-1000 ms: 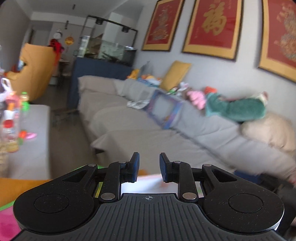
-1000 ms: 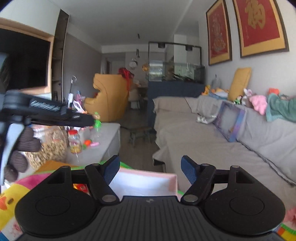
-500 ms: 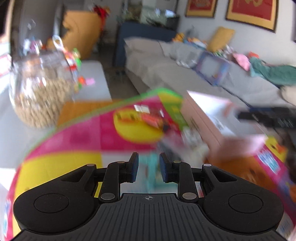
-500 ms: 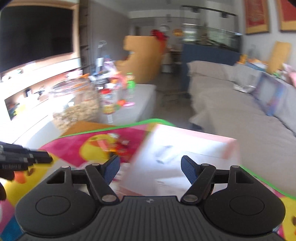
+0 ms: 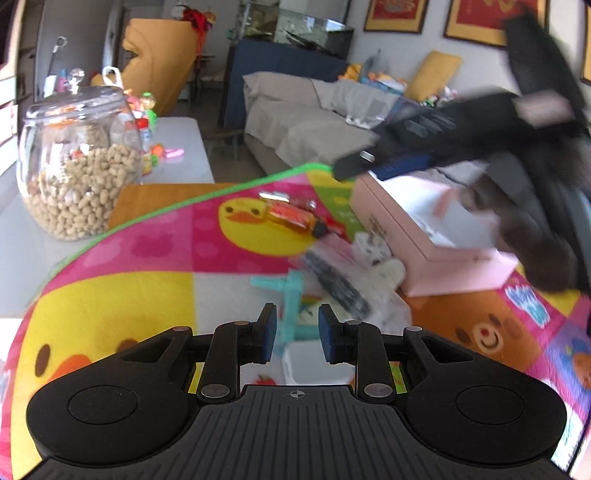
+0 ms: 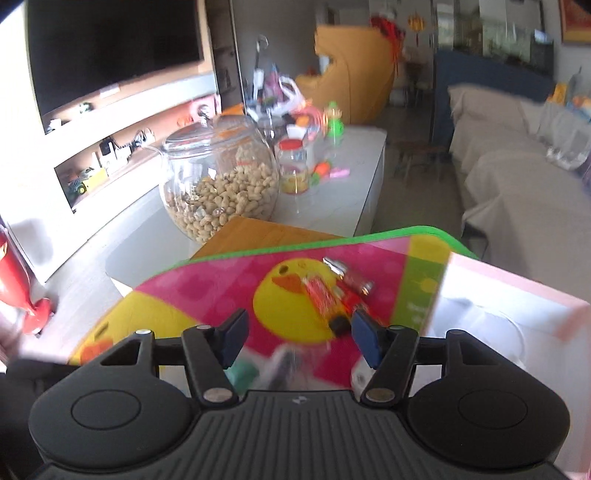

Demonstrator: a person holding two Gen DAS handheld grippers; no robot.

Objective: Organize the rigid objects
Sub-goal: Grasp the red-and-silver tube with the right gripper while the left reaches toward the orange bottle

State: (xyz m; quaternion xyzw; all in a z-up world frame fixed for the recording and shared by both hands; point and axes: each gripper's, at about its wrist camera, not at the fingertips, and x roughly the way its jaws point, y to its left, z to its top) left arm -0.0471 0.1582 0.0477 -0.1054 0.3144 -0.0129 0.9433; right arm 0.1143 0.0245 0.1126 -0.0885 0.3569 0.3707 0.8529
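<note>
- We can't read any text: print on the pink box [image 5: 376, 225], mat [image 5: 526, 302] lettering and framed wall pictures [image 5: 395, 14] are all too blurred.

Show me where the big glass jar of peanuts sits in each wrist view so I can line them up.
Left wrist: glass jar at far left, beyond the mat's green edge.
Right wrist: glass jar upper centre-left, behind the mat.
Shared landmark: the yellow duck print on the play mat.
</note>
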